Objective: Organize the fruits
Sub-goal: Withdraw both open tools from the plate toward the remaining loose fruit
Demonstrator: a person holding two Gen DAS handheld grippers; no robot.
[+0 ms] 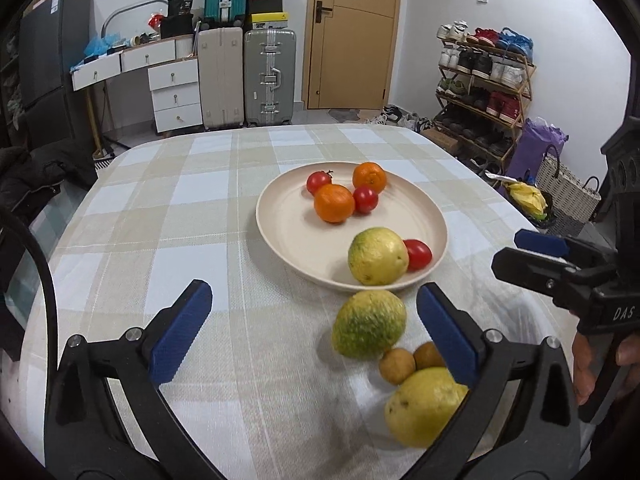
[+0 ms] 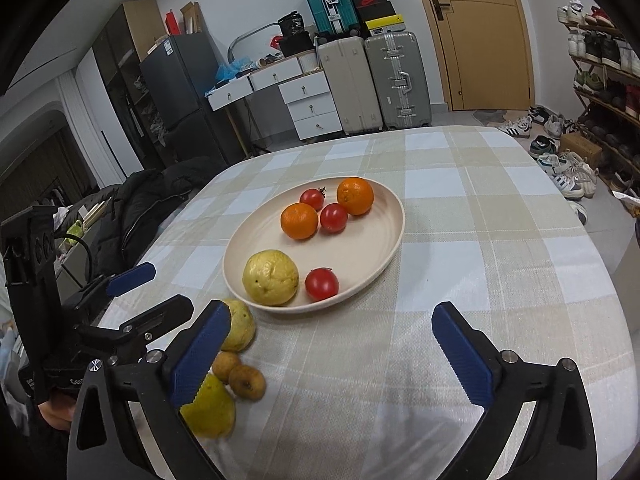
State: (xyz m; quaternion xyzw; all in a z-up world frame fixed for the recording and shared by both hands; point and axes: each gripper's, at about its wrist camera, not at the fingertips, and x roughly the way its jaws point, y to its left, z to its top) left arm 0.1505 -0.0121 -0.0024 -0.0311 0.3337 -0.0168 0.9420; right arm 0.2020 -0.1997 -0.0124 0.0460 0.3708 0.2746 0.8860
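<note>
So the beige plate (image 1: 276, 220) sits mid-worktop (image 1: 168, 208) on the checked cloth, and it's got two oranges (image 1: 334, 203) (image 1: 369, 177), three tomatoes (image 1: 319, 182) (image 1: 365, 199) (image 1: 418, 254) and one yellow guava (image 1: 377, 256) sitting at its near edge, touching the nearest tomato. Just off the rim on the cloth there's a greener guava (image 1: 369, 324), its long axis tilted, running roughly toward the plate. Nearer still are two little brown fruits (image 1: 397, 365) (image 1: 427, 355) touching each other, and a yellow guava (image 1: 424, 406) partly hidden behind a blue pad, so I can't tell how it points. The left gripper (image 1: 316, 332) is spread wide with nothing pinched; the greener guava lies between its fingers, clear of the pads. The right gripper (image 2: 336, 352) is wide too, just bare cloth between its fingers, loose fruits off beside its left pad.
</note>
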